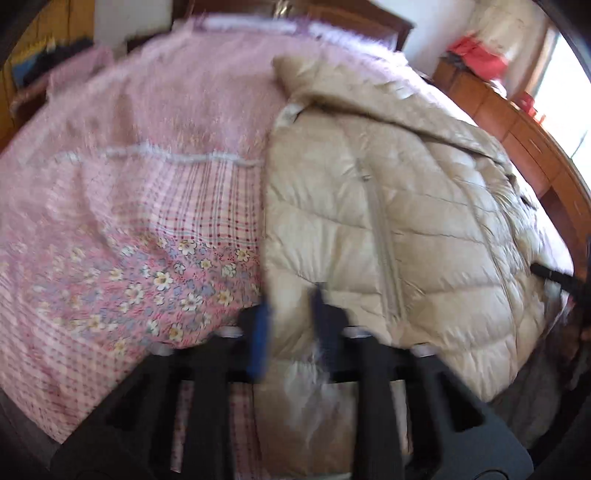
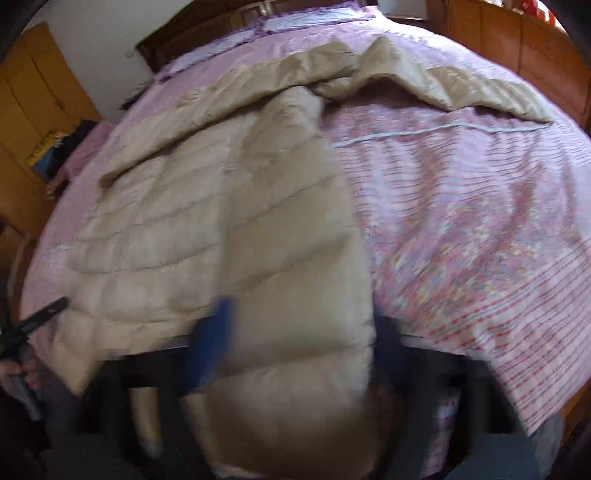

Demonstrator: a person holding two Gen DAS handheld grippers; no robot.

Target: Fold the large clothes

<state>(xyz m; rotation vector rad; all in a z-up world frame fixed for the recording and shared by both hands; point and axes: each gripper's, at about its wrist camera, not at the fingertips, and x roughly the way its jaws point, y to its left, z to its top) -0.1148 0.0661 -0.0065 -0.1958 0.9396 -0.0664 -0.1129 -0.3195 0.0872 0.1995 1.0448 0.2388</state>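
A beige quilted down jacket (image 1: pixel 399 206) lies spread on a bed with a pink patterned cover (image 1: pixel 140 184). In the left wrist view my left gripper (image 1: pixel 291 306) sits at the jacket's near left hem, its blue fingers close together with beige fabric pinched between them. The right gripper's tip (image 1: pixel 550 275) shows at the jacket's far right edge. In the right wrist view the jacket (image 2: pixel 207 221) fills the left half, one sleeve (image 2: pixel 461 88) stretched across the cover (image 2: pixel 480 221). My right gripper (image 2: pixel 299 332) has jacket hem bunched between its spread blue fingers. The left gripper's tip (image 2: pixel 44 314) shows at the left.
A dark wooden headboard (image 2: pixel 207 26) stands at the bed's far end. Wooden drawers (image 1: pixel 517 122) with red items line the right side by a bright window. A yellow wooden cabinet (image 2: pixel 33 110) stands to the left. Both views are motion-blurred.
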